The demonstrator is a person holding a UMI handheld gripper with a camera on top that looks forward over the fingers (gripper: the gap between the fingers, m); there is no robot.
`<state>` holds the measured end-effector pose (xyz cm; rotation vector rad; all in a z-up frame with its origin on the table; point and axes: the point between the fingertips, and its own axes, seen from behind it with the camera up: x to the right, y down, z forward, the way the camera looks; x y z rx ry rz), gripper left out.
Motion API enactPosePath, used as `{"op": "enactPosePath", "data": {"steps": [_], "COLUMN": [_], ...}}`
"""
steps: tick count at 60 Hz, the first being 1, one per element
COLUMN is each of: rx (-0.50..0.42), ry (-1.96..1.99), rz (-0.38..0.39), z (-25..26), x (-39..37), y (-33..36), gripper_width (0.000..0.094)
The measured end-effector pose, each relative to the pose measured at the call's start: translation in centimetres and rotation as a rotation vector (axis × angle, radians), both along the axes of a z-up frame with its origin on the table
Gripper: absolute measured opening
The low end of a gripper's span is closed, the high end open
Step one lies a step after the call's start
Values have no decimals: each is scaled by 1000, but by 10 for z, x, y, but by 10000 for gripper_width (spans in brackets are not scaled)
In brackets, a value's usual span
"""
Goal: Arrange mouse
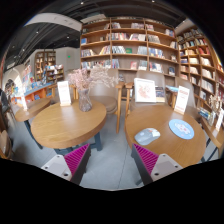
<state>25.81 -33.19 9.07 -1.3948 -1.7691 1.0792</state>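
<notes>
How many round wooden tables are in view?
2. One round table lies beyond the left finger of the open gripper, the other round table beyond the right finger. More may be hidden.

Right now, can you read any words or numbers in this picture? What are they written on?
No text can be read here.
Standing signs on the round tables: print too small and blurred to read.
Another sign on the right-hand table: also unreadable.
Books on the shelves: spines too small to read.
Blue disc on the right-hand table: no legible label.
The gripper is open, holds nothing and bears no writing.
</notes>
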Motion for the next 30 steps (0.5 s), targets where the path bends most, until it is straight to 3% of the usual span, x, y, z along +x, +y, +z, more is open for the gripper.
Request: {"op": "enactPosePath", "data": {"steps": [21,30], "rx": [41,55], "ry": [-26,-28], "rz": [-173,-203], "z": [-27,-43], "x": [-26,-36], "y": [86,99], "gripper_width": [849,853]}}
